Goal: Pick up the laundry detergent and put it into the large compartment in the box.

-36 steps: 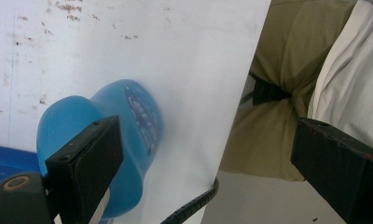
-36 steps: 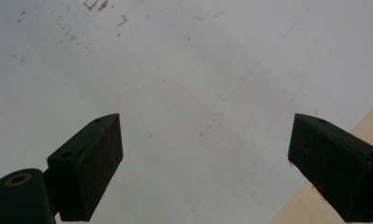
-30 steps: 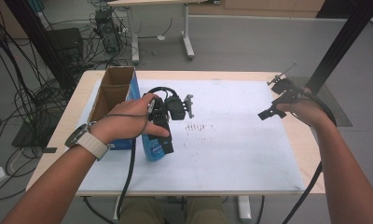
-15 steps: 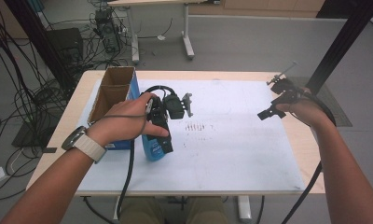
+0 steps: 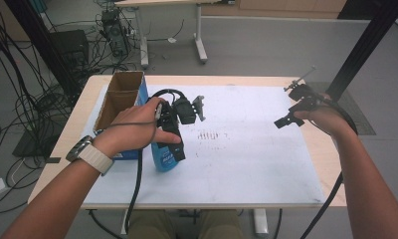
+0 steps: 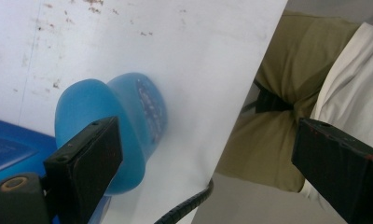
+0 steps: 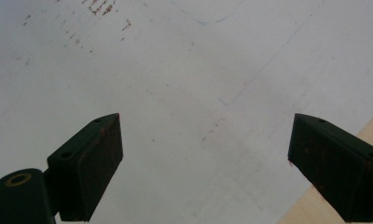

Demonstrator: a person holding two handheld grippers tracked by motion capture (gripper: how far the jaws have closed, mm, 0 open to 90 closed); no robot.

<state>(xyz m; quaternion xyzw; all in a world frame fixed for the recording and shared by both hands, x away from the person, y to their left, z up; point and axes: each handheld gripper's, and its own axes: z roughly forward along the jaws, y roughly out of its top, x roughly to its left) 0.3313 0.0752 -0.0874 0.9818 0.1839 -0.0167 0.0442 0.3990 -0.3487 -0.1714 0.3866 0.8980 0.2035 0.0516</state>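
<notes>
A translucent blue bottle [image 5: 163, 158] rests on the white sheet beside an open cardboard box with blue sides [image 5: 120, 99]. My left gripper [image 5: 173, 145] hovers right over the bottle, pointing back toward the person. In the left gripper view the jaws stand wide apart [image 6: 205, 135]. The bottle [image 6: 138, 107] lies next to the left jaw and neither pad presses on it. Over the sheet's right side, my right gripper [image 5: 292, 105] is held open. The right gripper view has nothing but paper between the spread jaws [image 7: 205, 135].
The white sheet [image 5: 247, 164] covers most of the wooden table [image 5: 331, 164] and carries faint reddish marks [image 5: 209, 135]. The box stands at the table's left edge. Cables trail from both grippers off the near edge. The person's trousers [image 6: 273, 60] sit past that edge.
</notes>
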